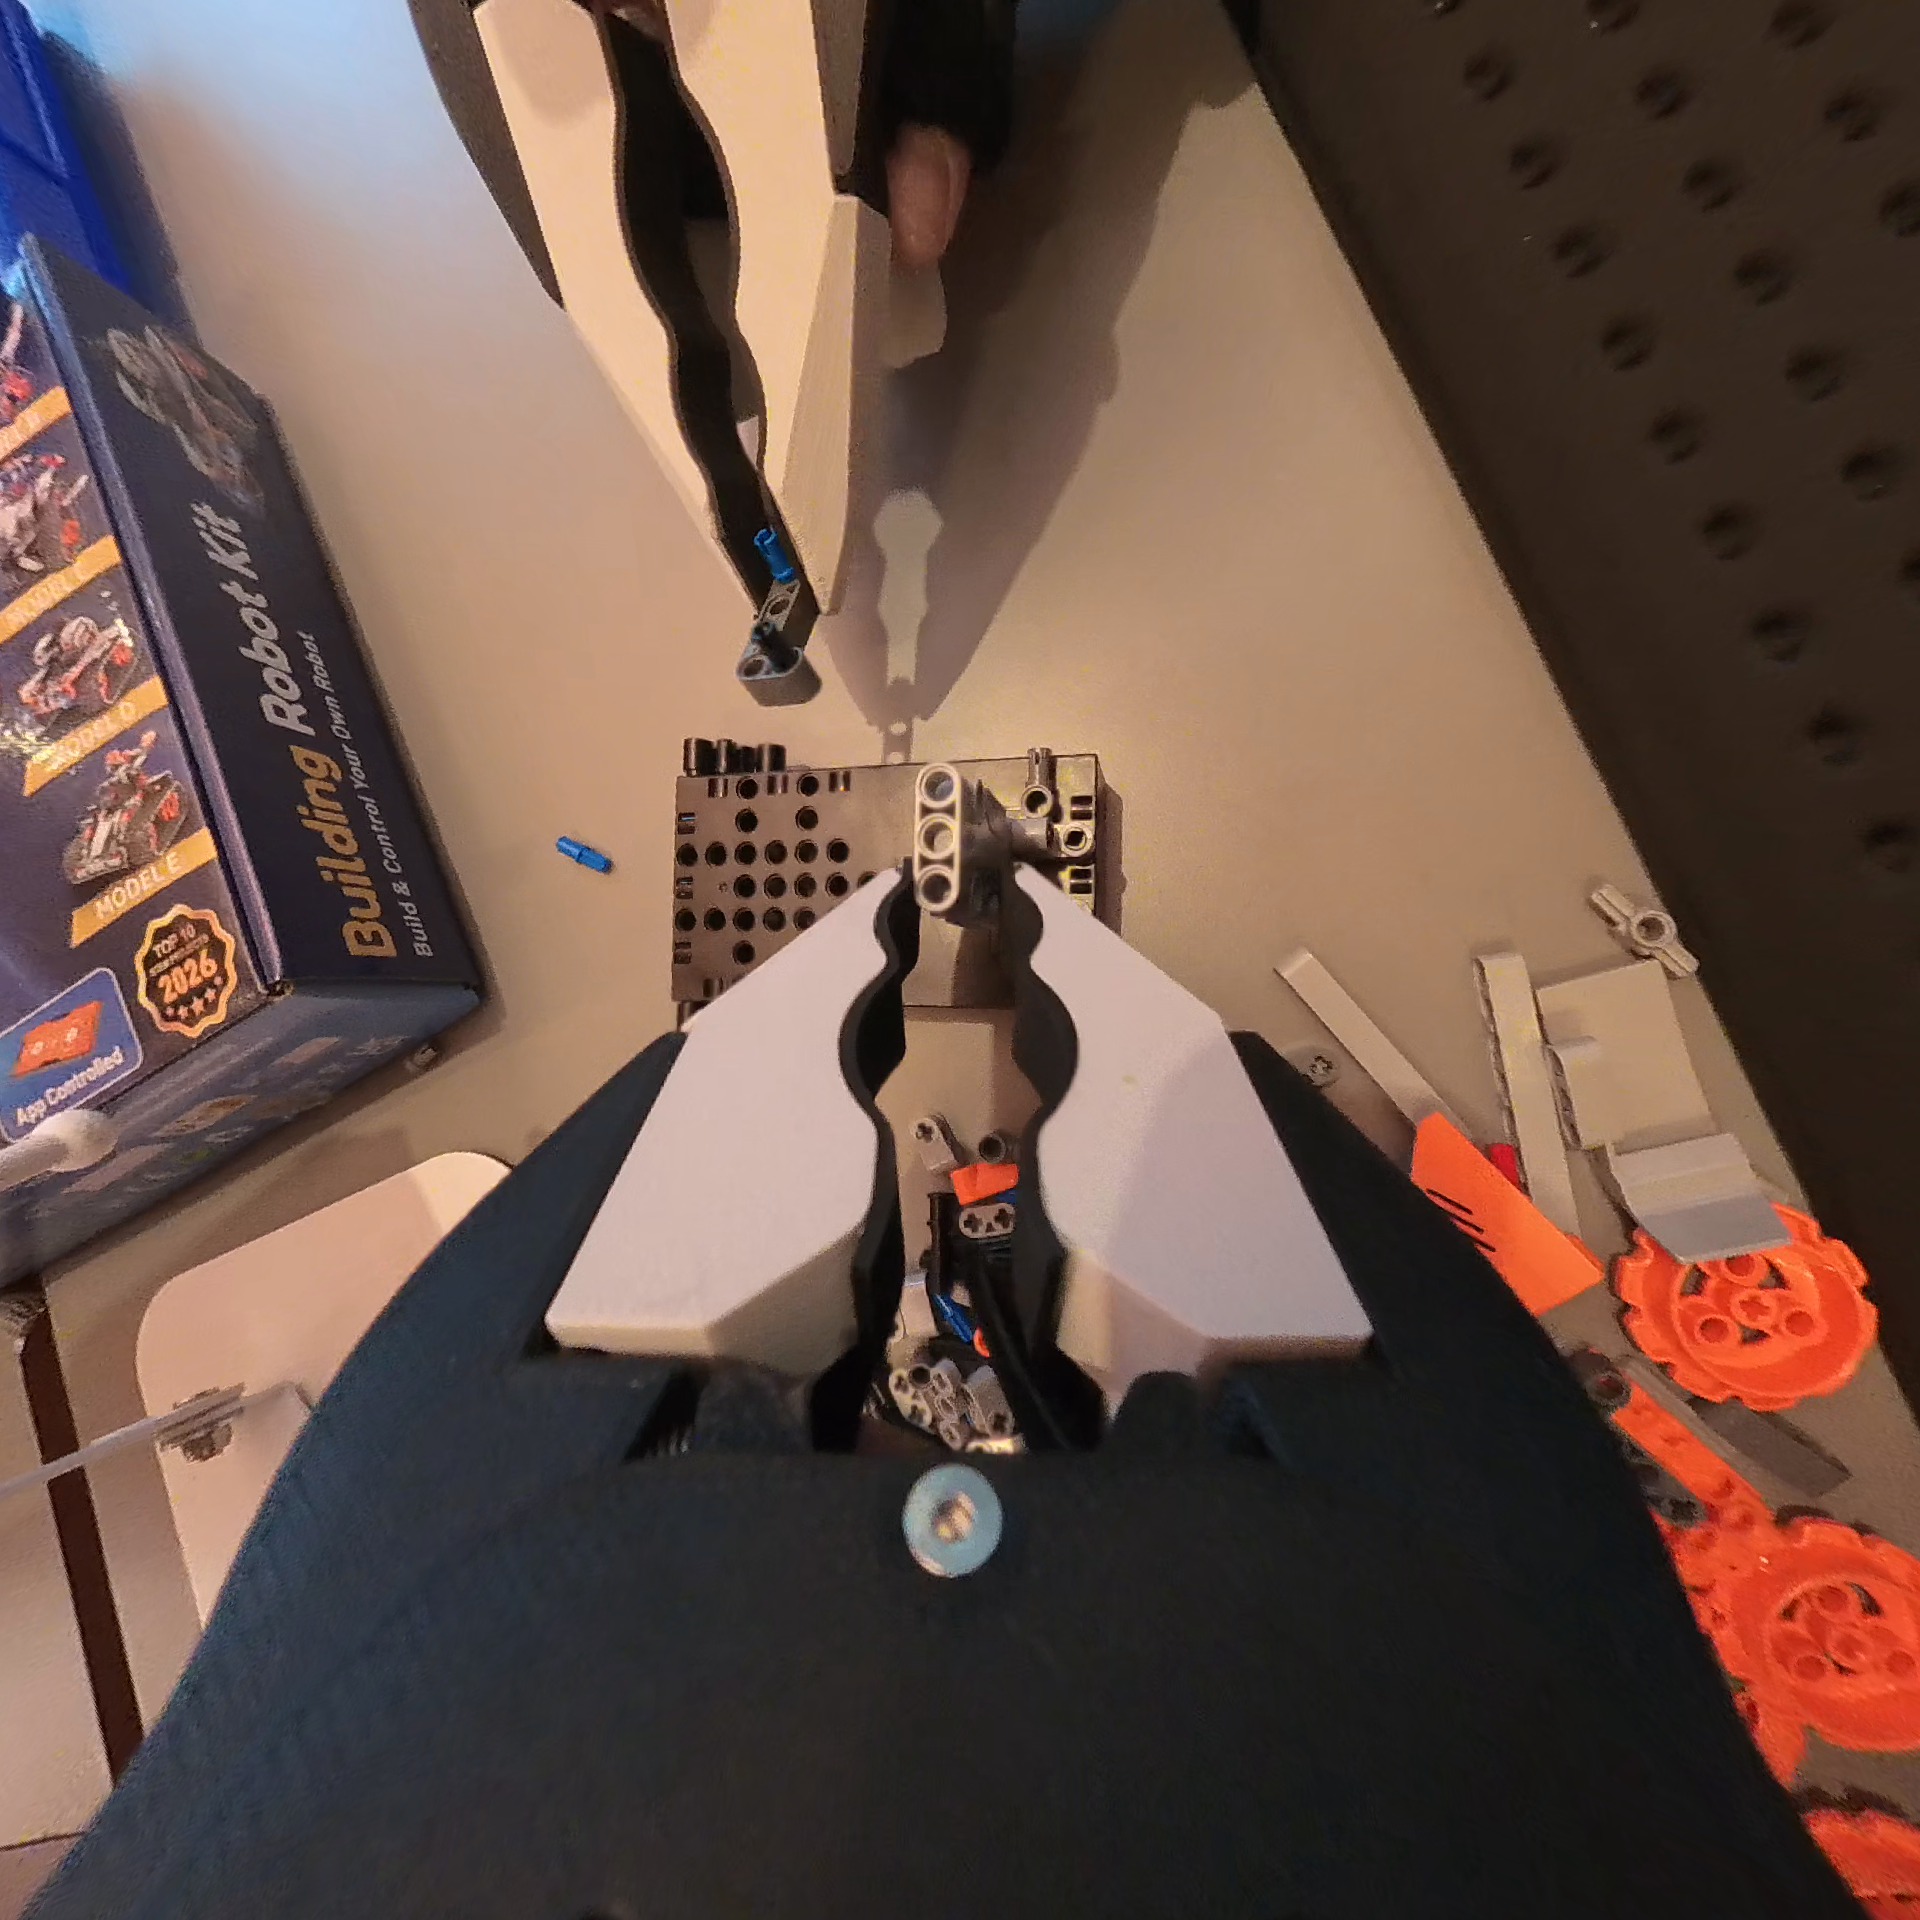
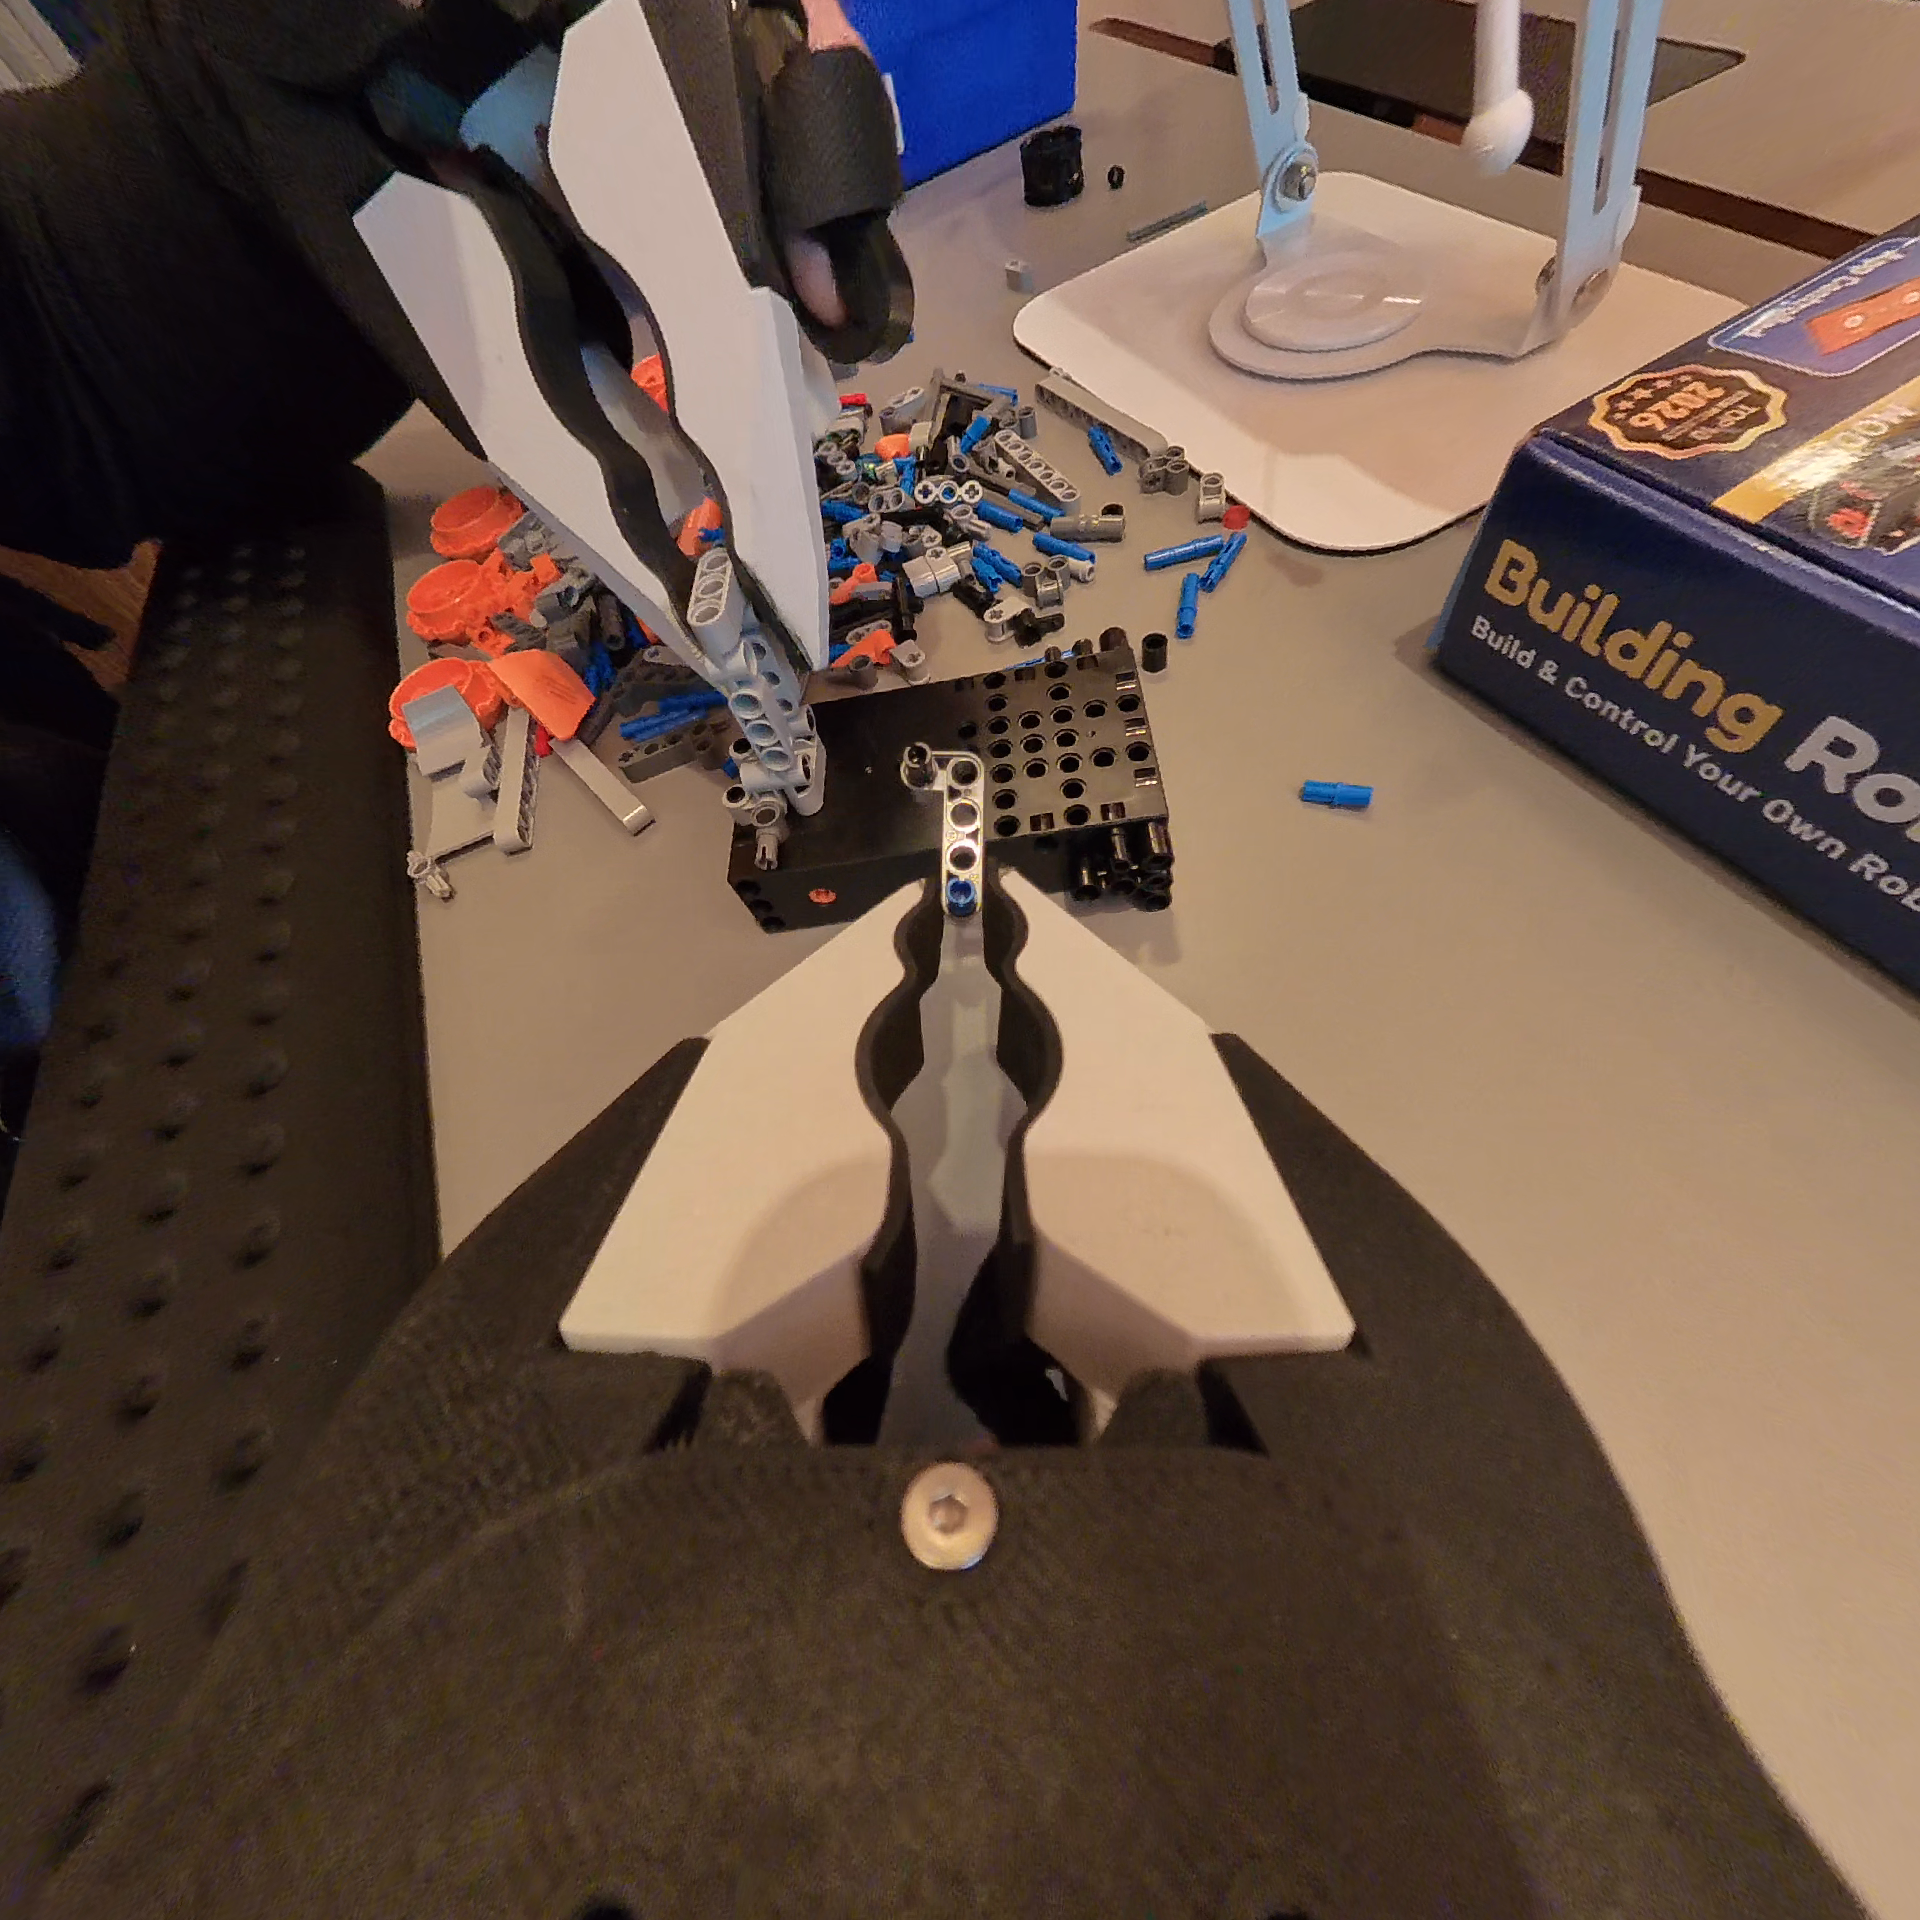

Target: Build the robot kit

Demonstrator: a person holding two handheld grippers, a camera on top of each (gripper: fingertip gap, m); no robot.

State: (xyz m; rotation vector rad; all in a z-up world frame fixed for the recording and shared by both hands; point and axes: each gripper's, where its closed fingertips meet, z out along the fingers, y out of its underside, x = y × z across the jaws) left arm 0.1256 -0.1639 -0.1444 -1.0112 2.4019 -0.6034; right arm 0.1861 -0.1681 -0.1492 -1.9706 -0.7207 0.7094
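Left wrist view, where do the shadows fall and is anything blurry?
Left wrist view: the far right gripper casts a crisp shadow on the beige tabletop; the dark perforated panel smears toward the edge. Right wrist view: the small blue plastic pin stays sharp.

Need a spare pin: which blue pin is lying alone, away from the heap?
The blue pin lying alone on the table between the black perforated block and the kit box; the other loose ones lie by the parts heap.
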